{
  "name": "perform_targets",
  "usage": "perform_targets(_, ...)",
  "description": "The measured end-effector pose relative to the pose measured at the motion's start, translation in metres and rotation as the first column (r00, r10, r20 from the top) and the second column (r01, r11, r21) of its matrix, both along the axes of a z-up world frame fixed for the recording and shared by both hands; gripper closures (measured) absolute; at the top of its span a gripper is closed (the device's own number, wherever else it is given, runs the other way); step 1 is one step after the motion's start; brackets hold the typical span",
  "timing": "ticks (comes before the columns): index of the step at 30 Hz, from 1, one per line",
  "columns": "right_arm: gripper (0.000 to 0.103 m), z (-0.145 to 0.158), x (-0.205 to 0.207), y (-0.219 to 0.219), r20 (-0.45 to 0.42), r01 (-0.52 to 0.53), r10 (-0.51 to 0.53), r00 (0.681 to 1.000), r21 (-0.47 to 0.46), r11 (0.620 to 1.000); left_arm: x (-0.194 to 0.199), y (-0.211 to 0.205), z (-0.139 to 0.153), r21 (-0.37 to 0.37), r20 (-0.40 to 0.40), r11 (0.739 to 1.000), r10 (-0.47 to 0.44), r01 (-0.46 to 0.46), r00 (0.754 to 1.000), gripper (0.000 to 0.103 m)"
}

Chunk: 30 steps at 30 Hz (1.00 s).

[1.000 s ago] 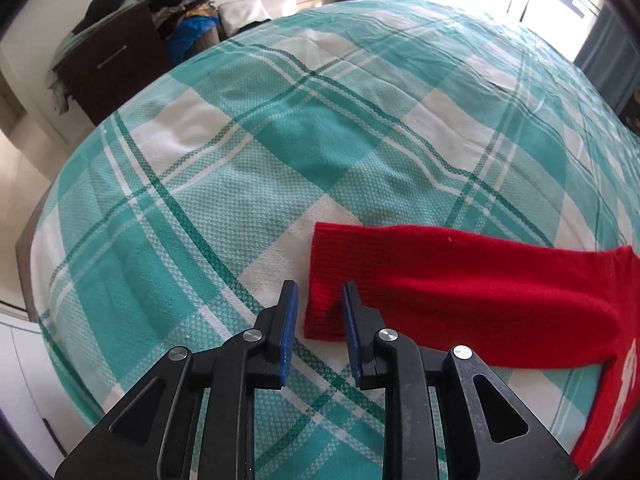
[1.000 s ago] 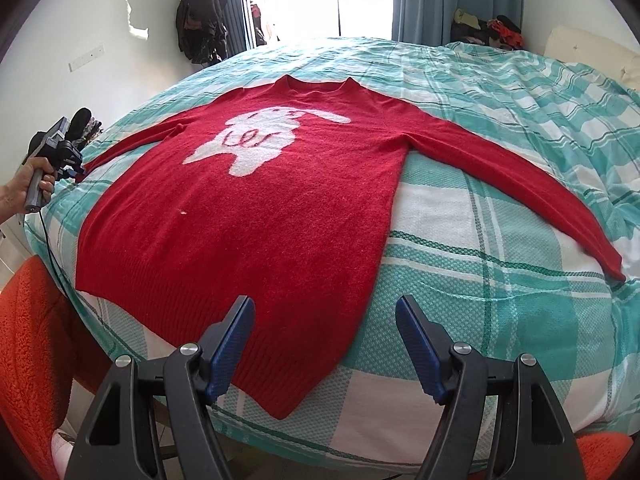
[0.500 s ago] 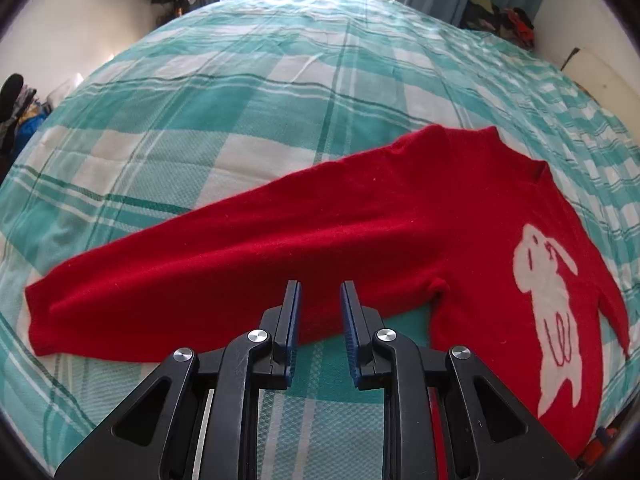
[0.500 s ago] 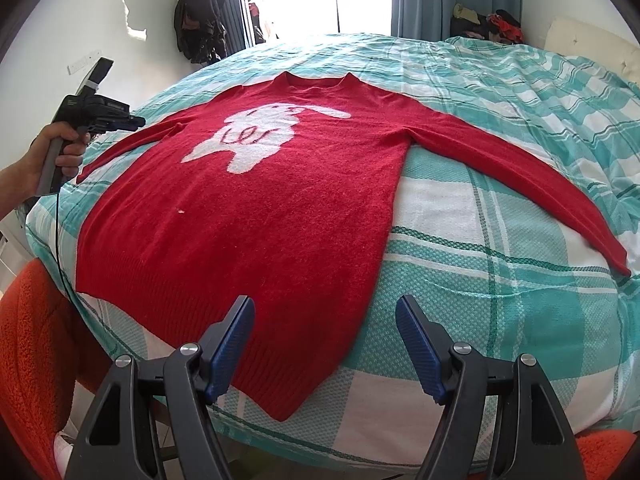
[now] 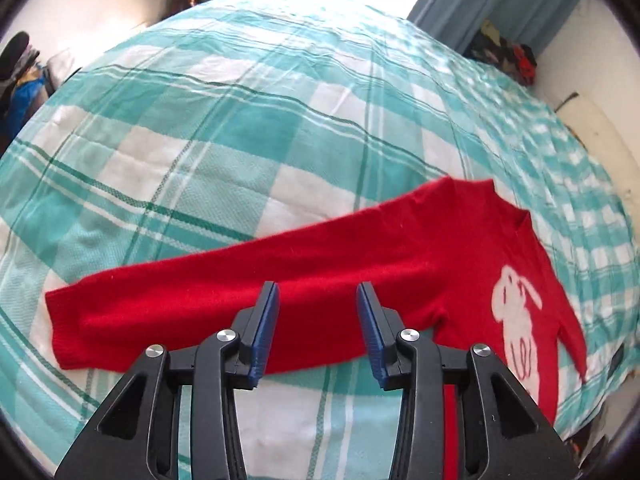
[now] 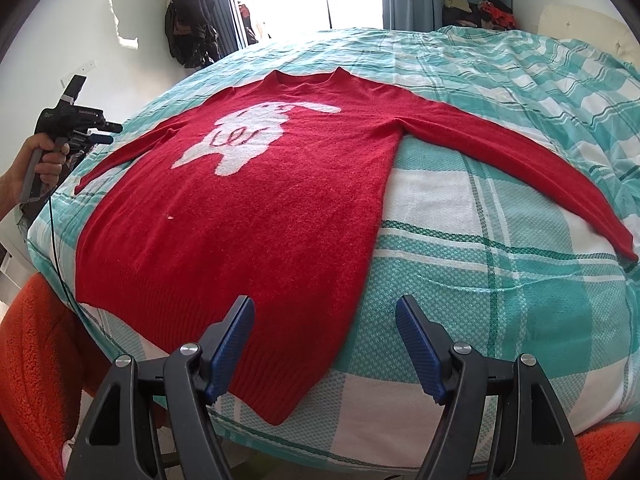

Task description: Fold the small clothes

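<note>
A red sweater with a white rabbit figure lies flat, front up, on a bed with a teal and white checked cover. Both sleeves are spread out sideways. In the left wrist view my left gripper hovers over the middle of one sleeve. Its jaws are opening and nothing is between them. The right wrist view shows the same left gripper held in a hand at the bed's left edge. My right gripper stands open above the sweater's lower hem corner, empty.
An orange fluffy item sits below the bed's near left corner. Dark clothes hang by the bright window, and a clothes pile lies by the blue curtain. Bare bed cover lies right of the sweater.
The left gripper left the sleeve cuff, travelled along the sleeve toward the sweater's body and rose, and its jaws now stand wider. The right gripper has stayed still.
</note>
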State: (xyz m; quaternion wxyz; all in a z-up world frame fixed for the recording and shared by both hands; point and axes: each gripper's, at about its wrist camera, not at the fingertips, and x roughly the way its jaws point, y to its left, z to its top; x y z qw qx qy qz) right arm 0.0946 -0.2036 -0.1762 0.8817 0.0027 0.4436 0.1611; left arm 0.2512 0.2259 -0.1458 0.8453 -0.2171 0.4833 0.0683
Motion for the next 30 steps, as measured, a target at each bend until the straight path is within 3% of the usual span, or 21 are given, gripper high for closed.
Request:
perform_targets(2,0.03,-0.001,0.0,0.001,-0.003,-0.003,0.003,1.0,-0.011,1.0,0.023,0.001,-0.018,-0.023,-0.042,1.0,0.015,-0.016,0.999,0.092)
perform_targets(4,0.03,-0.002,-0.001,0.003,-0.006,-0.006,0.005,1.0,-0.021,1.0,0.047,-0.006,-0.045,-0.048,-0.146,0.997,-0.072,0.066,0.987,0.096)
perform_targets(5,0.03,-0.003,-0.001,0.003,-0.007,-0.007,0.006,1.0,-0.025,1.0,0.057,-0.015,-0.057,-0.016,-0.207,0.993,-0.12,0.119,0.971,0.096)
perform_targets(7,0.03,-0.004,-0.001,0.004,-0.011,-0.008,0.008,1.0,-0.031,0.999,0.07,-0.028,-0.062,0.151,-0.235,0.975,-0.128,0.166,0.964,0.099)
perform_targets(9,0.03,-0.005,0.002,0.005,-0.019,-0.01,0.009,1.0,-0.032,0.999,0.082,-0.019,-0.057,0.237,-0.221,0.97,-0.005,0.059,0.975,0.099)
perform_targets(11,0.03,-0.007,0.005,0.005,-0.028,-0.009,0.008,1.0,-0.031,0.999,0.087,-0.002,-0.054,0.248,-0.207,0.967,0.119,-0.066,0.971,0.099)
perform_targets(13,0.03,-0.007,0.007,0.005,-0.03,-0.01,0.009,1.0,-0.032,0.999,0.082,0.008,-0.049,0.223,-0.197,0.967,0.171,-0.125,0.965,0.099)
perform_targets(14,0.03,-0.006,0.007,0.005,-0.026,-0.01,0.009,1.0,-0.03,1.0,0.075,0.01,-0.043,0.204,-0.177,0.969,0.176,-0.139,0.968,0.098)
perform_targets(16,0.03,-0.003,0.005,0.003,-0.011,-0.007,0.007,1.0,-0.023,1.0,0.053,0.004,-0.023,0.184,-0.088,0.976,0.137,-0.119,0.987,0.084)
perform_targets(18,0.03,0.0,0.004,0.002,0.001,-0.004,0.004,1.0,-0.017,1.0,0.028,-0.011,-0.008,0.17,0.001,0.985,0.036,-0.035,0.999,0.067)
perform_targets(19,0.03,0.0,0.005,0.001,0.004,-0.002,0.002,1.0,-0.014,1.0,0.018,-0.018,-0.008,0.179,0.01,0.984,-0.009,0.007,1.0,0.066)
perform_targets(21,0.03,-0.001,0.007,0.001,0.003,0.001,-0.001,1.0,-0.006,1.0,0.016,-0.032,-0.025,0.261,-0.063,0.963,-0.056,0.07,0.996,0.059)
perform_targets(23,0.03,-0.003,0.01,0.001,-0.008,-0.001,0.001,1.0,-0.002,1.0,0.029,-0.019,-0.06,0.316,-0.21,0.945,-0.012,0.08,0.978,0.057)
perform_targets(25,0.03,-0.003,0.009,0.002,-0.006,-0.002,0.002,1.0,-0.006,1.0,0.019,-0.005,-0.058,0.273,-0.159,0.962,0.044,0.001,0.986,0.056)
perform_targets(27,0.03,0.004,0.005,0.0,0.021,0.01,-0.009,1.0,-0.006,1.0,0.011,0.001,-0.049,0.251,-0.163,0.966,0.102,-0.059,0.981,0.056)
perform_targets(30,0.03,0.016,-0.003,-0.009,0.078,0.051,-0.05,0.996,-0.006,0.999,-0.011,-0.016,-0.029,0.298,-0.133,0.954,0.091,-0.047,0.987,0.056)
